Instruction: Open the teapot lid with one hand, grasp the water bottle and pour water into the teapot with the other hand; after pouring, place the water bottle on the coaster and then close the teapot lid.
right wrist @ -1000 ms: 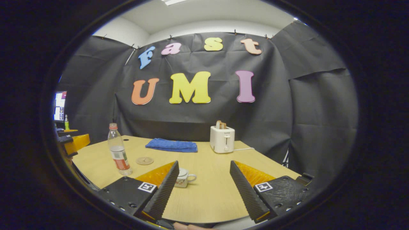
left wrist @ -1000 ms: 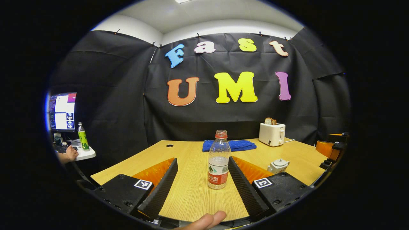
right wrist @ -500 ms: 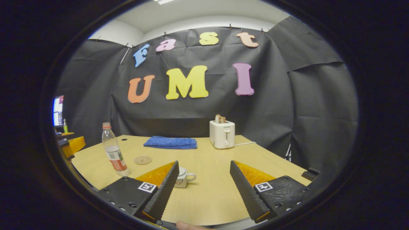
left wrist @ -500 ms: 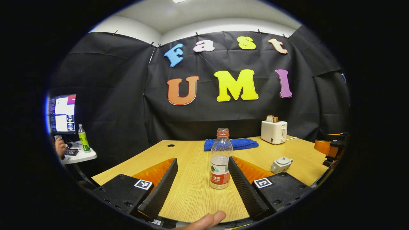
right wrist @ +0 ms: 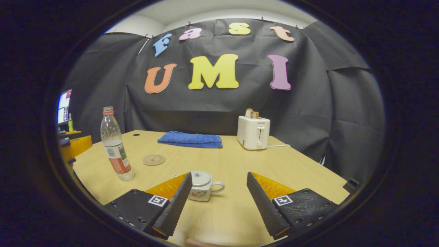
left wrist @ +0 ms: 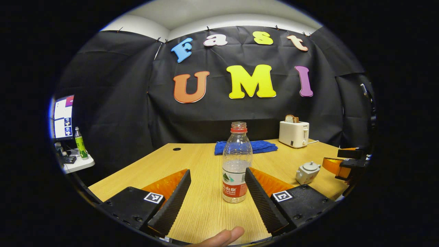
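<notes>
My left gripper (left wrist: 216, 192) wide, bottle (left wrist: 236, 163) at 12 o'clock, ungrasped; right gripper (right wrist: 216, 195) wide, teapot (right wrist: 202, 186) at 11; lid (right wrist: 200, 178) on; everything left.

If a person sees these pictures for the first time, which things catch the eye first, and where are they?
In the left gripper view, the clear water bottle stands upright on the wooden table, between the open fingers of the left claw. In the right gripper view, the small white teapot, lid on, sits by the open right claw. A white toaster stands at the far edge.
</notes>
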A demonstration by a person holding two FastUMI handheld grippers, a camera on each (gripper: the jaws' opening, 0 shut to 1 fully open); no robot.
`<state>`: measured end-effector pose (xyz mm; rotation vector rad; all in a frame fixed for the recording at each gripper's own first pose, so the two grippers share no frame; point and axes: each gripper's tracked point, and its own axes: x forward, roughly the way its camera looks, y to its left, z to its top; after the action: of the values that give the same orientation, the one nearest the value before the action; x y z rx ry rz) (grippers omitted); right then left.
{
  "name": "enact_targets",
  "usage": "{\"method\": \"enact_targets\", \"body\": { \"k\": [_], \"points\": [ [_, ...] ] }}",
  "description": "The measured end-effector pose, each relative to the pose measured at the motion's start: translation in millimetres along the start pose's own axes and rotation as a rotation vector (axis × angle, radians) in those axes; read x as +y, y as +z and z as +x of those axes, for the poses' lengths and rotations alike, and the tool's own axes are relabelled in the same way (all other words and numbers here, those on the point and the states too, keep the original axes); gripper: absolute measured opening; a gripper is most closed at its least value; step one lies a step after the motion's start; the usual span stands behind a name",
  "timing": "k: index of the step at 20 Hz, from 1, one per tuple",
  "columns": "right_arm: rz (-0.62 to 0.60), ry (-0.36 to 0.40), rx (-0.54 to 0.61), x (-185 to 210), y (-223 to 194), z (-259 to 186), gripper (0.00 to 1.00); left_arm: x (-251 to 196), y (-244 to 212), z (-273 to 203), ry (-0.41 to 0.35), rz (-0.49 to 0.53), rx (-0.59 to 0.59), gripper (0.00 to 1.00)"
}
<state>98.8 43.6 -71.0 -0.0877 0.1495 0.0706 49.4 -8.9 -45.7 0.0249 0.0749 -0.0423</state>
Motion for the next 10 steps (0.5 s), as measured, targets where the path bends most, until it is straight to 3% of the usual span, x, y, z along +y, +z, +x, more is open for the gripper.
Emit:
{"method": "enact_targets", "body": {
  "k": [4, 10],
  "points": [
    [-0.025, -0.007, -0.005, 8.8, -0.8, 26.5, 0.93, 0.2, -7.1, 7.4, -0.006, -0.025, 0.003, 0.99],
    [-0.073, 0.027, -0.001, 30.8, -1.6, 50.4, 0.74, 5.0, -13.9, 17.0, -0.009, -0.032, 0.01, 0.99]
  ]
}}
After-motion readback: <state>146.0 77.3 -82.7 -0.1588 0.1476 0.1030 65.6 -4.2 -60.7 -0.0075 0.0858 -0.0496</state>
